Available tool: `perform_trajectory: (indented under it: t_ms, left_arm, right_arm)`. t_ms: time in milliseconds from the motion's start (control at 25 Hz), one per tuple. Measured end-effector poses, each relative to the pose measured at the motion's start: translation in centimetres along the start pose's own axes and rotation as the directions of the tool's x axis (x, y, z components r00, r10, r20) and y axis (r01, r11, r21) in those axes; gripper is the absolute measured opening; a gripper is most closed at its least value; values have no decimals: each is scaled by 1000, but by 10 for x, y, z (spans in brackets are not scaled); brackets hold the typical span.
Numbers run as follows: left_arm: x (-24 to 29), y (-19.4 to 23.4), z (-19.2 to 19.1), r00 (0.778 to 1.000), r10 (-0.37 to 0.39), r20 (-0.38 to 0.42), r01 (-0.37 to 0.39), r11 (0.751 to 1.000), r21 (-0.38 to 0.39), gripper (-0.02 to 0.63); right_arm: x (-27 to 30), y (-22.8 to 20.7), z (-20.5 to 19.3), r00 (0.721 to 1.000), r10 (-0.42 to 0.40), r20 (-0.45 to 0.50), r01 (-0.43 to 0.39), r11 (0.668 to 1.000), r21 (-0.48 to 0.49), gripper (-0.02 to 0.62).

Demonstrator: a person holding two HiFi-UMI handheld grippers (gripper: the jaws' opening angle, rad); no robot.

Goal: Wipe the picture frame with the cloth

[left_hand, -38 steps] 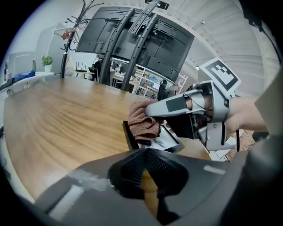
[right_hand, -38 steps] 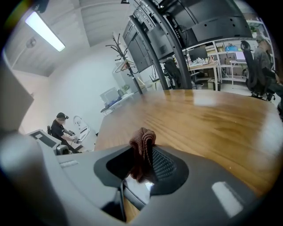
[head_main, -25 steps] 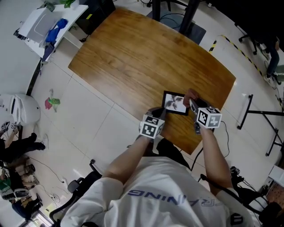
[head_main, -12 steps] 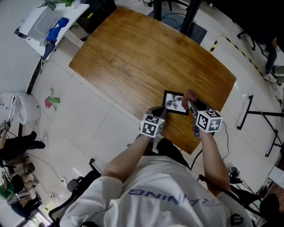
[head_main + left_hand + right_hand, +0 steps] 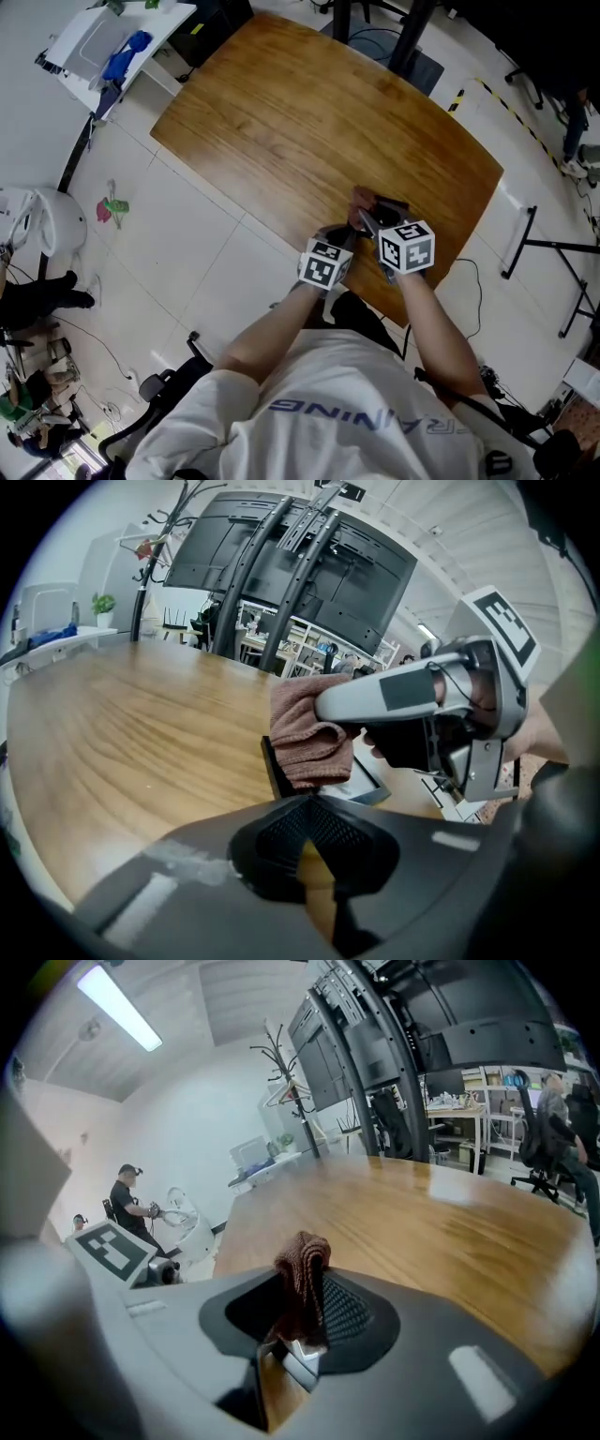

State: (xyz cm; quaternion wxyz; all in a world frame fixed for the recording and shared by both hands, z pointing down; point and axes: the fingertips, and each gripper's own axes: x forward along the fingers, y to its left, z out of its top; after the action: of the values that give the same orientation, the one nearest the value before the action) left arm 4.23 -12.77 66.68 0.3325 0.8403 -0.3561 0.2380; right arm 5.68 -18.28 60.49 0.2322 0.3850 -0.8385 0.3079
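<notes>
The black picture frame (image 5: 393,203) lies near the front edge of the wooden table (image 5: 281,103), mostly hidden under my right gripper. In the left gripper view its black edge (image 5: 273,769) runs down into my left gripper (image 5: 314,808), whose jaws stand closed on the frame's near end. My right gripper (image 5: 367,217) is shut on a reddish-brown cloth (image 5: 359,199) and presses it onto the frame's left part. The cloth (image 5: 307,733) bunches over the frame just ahead of the left jaws. In the right gripper view the cloth (image 5: 302,1283) sticks up between the closed jaws. My left gripper (image 5: 342,236) sits right beside the right one.
A white cart (image 5: 103,47) with a blue item stands off the table's far left corner. A metal stand (image 5: 539,244) and cables are on the floor at right. A person (image 5: 127,1206) stands far off. The table's front edge (image 5: 375,305) is close under both grippers.
My right gripper has swept the cloth leftward across the frame, from its right side to its left, and now covers most of it. The left gripper has stayed put.
</notes>
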Motion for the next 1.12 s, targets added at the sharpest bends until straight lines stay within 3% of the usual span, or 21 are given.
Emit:
perform_trajectory:
  t_ms: [360,1120]
  left_arm:
    - [0,0,-1,1000,1,0,-1,1000,1,3]
    - [-1,4,0,1000,13,4,-13,1000,-8,3]
  right_arm:
    - [14,0,-15,997,-38,-72,32,996,-87,112]
    - [-43,-69,-40,982,-176,-73,176,984,4,114]
